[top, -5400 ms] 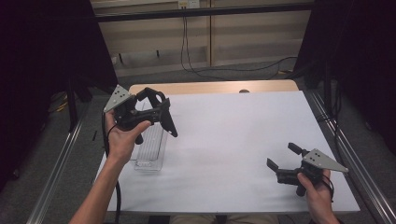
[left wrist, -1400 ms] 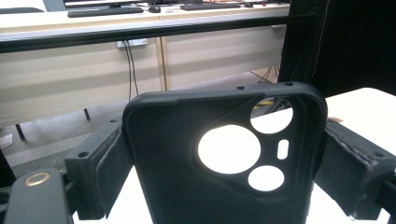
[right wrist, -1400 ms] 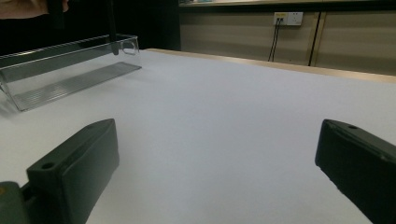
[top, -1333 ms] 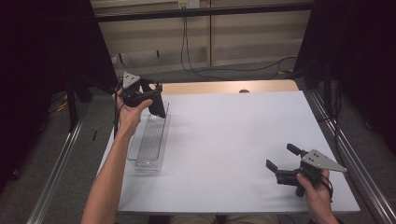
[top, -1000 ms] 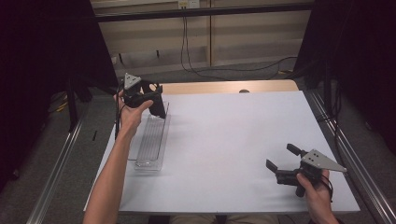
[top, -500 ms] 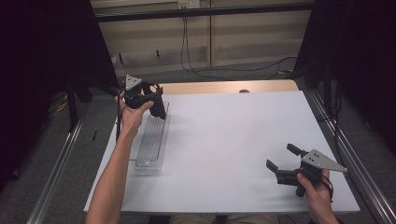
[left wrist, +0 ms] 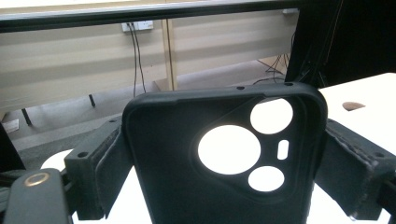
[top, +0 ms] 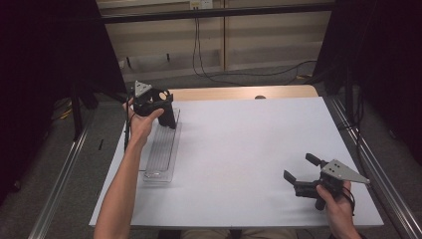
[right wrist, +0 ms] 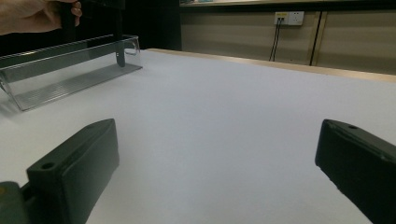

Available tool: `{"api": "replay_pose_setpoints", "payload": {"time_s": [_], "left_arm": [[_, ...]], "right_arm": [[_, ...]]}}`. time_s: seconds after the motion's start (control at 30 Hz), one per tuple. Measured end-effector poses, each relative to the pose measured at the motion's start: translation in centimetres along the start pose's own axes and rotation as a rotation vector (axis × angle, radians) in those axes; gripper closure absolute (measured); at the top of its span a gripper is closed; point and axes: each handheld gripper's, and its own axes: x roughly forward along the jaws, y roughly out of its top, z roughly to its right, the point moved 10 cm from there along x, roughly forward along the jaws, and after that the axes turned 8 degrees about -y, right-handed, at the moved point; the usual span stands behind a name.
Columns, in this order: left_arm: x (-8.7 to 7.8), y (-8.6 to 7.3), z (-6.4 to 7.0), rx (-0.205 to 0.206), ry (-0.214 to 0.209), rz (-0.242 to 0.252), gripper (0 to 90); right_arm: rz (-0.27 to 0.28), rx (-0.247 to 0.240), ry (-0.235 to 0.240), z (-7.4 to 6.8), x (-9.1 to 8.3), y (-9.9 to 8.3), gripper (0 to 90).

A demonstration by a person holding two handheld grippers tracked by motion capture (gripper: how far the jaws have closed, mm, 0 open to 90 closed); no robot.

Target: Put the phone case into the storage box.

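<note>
**Phone case clamped above the far end of the clear tray**

A black phone case [left wrist: 219, 163] is pinched between the two jaws of the left gripper [top: 158, 107], one pad pressed against each long edge, and its camera cut-outs are seen plainly in the left gripper view: one large round hole, two smaller ones and a short slot. The case is held upright, its top edge toward the far wall. From the high view the case [top: 168, 115] is found at the far end of the clear tray [top: 161, 149], hanging down from the gripper over that end; whether it touches the tray cannot be told. The tray is laid lengthwise near the left edge of the white table [top: 249, 144], and its ribbed floor is shown bare in the right gripper view.

Over on the near right corner, the right gripper [top: 301, 174] is held low over the table in the right hand [top: 338, 204], well apart from the tray. Its jaws are spread wide, with nothing but white tabletop seen between them.
</note>
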Motion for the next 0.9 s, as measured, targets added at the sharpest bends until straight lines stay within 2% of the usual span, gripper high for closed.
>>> {"api": "replay_pose_setpoints", "payload": {"time_s": [0.1,0.2,0.3,0.47,0.67,0.7,0.73,0.77,0.87,0.9], "left_arm": [[0.01,0.06,-0.07,-0.006,0.006,0.005,12.2],[-0.06,-0.05,-0.23,-0.019,0.032,-0.009,11.9],[-0.04,0.09,-0.3,-0.007,0.05,-0.012,11.4],[-0.05,0.07,-0.59,-0.028,0.086,-0.015,10.9],[0.13,0.24,-0.53,-0.03,0.096,0.002,9.2],[0.11,0.29,-0.55,-0.025,0.109,0.002,8.9],[0.19,0.47,-0.51,-0.028,0.111,0.017,8.4],[0.23,0.54,-0.46,-0.021,0.099,0.018,8.5],[0.32,0.68,-0.45,-0.032,0.104,0.031,8.5],[0.36,0.7,-0.5,-0.036,0.118,0.032,8.5]], "right_arm": [[0.002,0.002,-0.005,0.07,-0.01,0.01,0.0],[-0.001,0.002,0.002,-0.02,-0.01,-0.01,0.0],[0.003,0.0,0.0,-0.02,0.03,0.01,0.0],[0.001,-0.001,0.003,0.0,-0.01,-0.01,0.0],[-0.001,-0.002,0.004,0.0,0.01,-0.04,0.0],[-0.001,-0.001,0.004,0.0,0.01,-0.04,0.0],[-0.001,0.0,0.004,-0.01,0.01,-0.05,0.0],[-0.003,0.002,0.005,-0.03,0.0,-0.07,0.0],[-0.004,0.003,0.006,-0.04,0.0,-0.08,0.0],[-0.004,0.004,0.006,-0.04,0.0,-0.08,0.0]]}}
